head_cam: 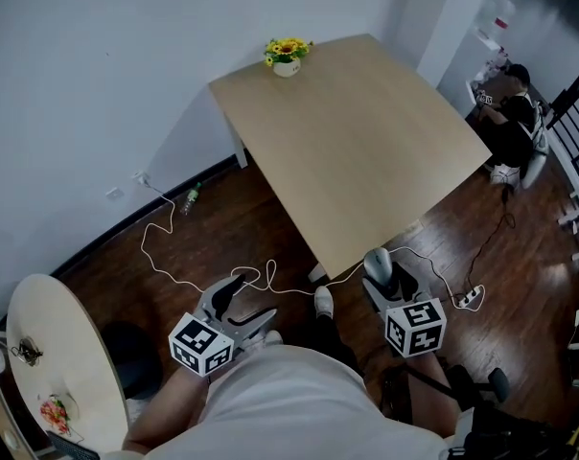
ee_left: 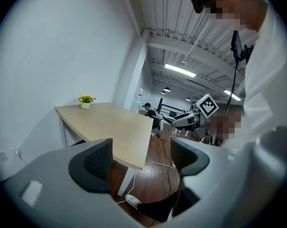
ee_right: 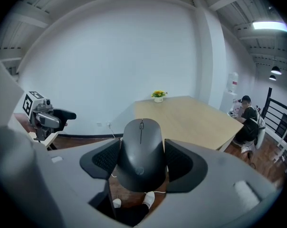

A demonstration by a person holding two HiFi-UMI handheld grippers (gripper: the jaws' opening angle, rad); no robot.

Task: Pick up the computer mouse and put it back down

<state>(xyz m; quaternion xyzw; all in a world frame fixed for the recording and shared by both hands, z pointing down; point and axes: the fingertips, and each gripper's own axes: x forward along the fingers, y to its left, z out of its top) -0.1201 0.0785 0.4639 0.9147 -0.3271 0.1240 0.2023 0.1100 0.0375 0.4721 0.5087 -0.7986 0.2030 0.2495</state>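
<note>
Carrying step: the right claw (ee_right: 142, 161) clamps the mouse (ee_right: 141, 141) in the air, short of the tabletop (head_cam: 366, 132) — the left claw (ee_left: 142, 160) gapes, empty. Next: reach over, set it flat, let go.

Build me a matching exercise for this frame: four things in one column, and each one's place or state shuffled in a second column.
Things:
1. computer mouse
2. left gripper
3. flower pot
4. white cable

Places or states:
A. lying on the wooden floor
B. at the far corner of the table
C. clamped in the right gripper
D. open, nothing between its jaws

Pairs: 1-C, 2-D, 3-B, 4-A
</note>
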